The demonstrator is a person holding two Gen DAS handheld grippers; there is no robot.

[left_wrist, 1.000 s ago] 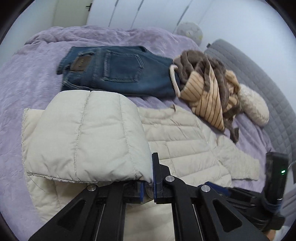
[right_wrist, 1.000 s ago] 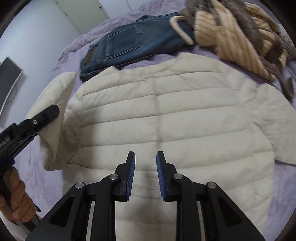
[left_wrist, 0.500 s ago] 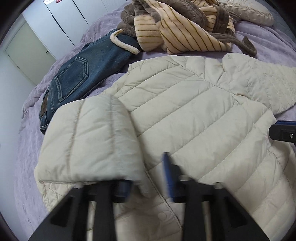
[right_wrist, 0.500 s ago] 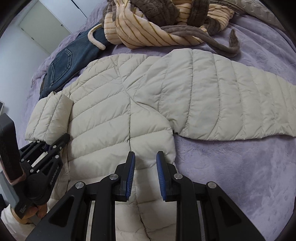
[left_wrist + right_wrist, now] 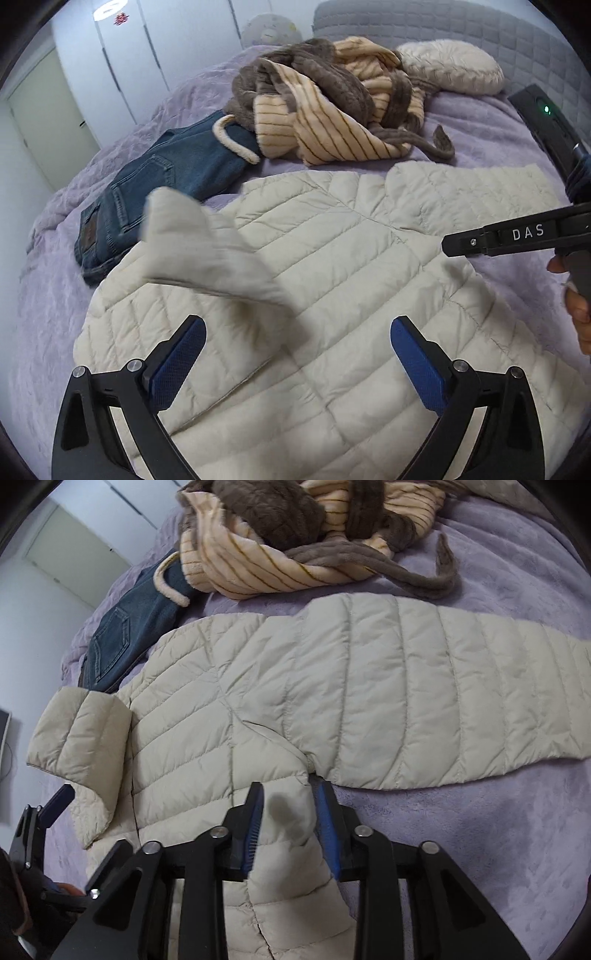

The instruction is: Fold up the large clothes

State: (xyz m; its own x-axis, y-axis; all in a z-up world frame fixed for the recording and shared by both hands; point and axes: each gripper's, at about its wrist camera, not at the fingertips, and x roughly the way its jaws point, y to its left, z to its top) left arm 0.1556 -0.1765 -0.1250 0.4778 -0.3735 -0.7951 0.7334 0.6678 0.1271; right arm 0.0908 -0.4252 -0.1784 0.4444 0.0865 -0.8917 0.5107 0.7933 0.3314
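While the cream puffer jacket (image 5: 258, 716) lies spread back-up across the middle of the purple bed (image 5: 498, 830), only one fold looks begun: its left sleeve (image 5: 81, 731) is doubled inward over the body near the bed's left side. That sleeve is motion-blurred in the left wrist view, so whether it has settled cannot be told. The left hand-held gripper (image 5: 297, 349) is opening, spread wide, nothing between its pads. The right hand-held gripper (image 5: 290, 819) is also opening, straddling the jacket's side edge below the armpit without pressing it. The right sleeve (image 5: 461, 701) lies stretched flat toward the bed's right edge, its cuff cut off. Jeans (image 5: 122, 638) and a striped robe (image 5: 295, 535) wait along the far edge, apparently unfolded.
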